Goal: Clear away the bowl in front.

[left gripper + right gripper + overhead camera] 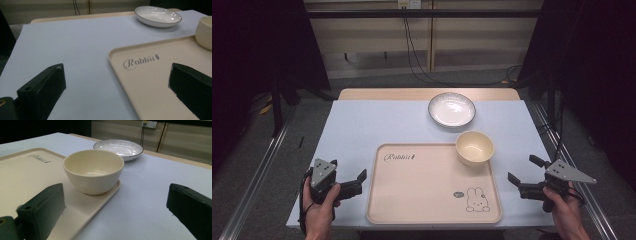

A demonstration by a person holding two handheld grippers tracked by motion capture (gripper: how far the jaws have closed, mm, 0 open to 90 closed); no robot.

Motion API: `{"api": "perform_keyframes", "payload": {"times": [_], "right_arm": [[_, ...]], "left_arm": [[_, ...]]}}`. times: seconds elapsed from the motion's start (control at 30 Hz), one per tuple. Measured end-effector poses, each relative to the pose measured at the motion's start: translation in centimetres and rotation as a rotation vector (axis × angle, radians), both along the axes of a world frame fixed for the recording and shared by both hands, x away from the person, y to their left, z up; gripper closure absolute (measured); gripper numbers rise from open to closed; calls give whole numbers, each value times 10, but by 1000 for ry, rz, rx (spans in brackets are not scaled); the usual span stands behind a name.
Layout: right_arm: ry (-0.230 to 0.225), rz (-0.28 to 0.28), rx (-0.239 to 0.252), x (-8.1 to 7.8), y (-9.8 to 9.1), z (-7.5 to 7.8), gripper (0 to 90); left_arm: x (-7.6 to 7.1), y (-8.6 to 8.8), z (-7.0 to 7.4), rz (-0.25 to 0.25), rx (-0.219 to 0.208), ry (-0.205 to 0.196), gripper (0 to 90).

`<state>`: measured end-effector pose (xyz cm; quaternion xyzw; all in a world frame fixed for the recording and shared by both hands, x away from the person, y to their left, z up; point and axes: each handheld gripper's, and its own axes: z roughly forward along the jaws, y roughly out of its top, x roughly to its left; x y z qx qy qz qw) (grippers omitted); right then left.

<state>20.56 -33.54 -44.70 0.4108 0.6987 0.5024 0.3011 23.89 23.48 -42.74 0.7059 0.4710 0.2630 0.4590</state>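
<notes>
On the pale table (362, 125) a cream tray (427, 190) carries a cream bowl (474, 148) on its far right corner, a white plate (451, 109) lies just behind it, and the left gripper (357, 181) and right gripper (522, 172) rest beside the tray, both spread wide and holding nothing.

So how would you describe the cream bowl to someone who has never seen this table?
Find the big beige tray with a rabbit drawing. The cream bowl sits in its far right corner. Unlike the white plate behind it, it is deep, plain and stands on the tray.
</notes>
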Motion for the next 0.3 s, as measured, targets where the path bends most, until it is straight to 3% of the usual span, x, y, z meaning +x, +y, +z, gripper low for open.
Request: {"api": "perform_keyframes", "payload": {"times": [0.07,0.23,0.3], "right_arm": [[0,-3,-6,1,0,-1,14],[-4,-4,0,0,-1,0,14],[3,-3,0,1,-1,0,14]], "left_arm": [[-1,4,-2,-1,-1,2,15],[-10,10,-3,31,-22,-39,11],[-11,10,-6,18,1,-34,11]]}}
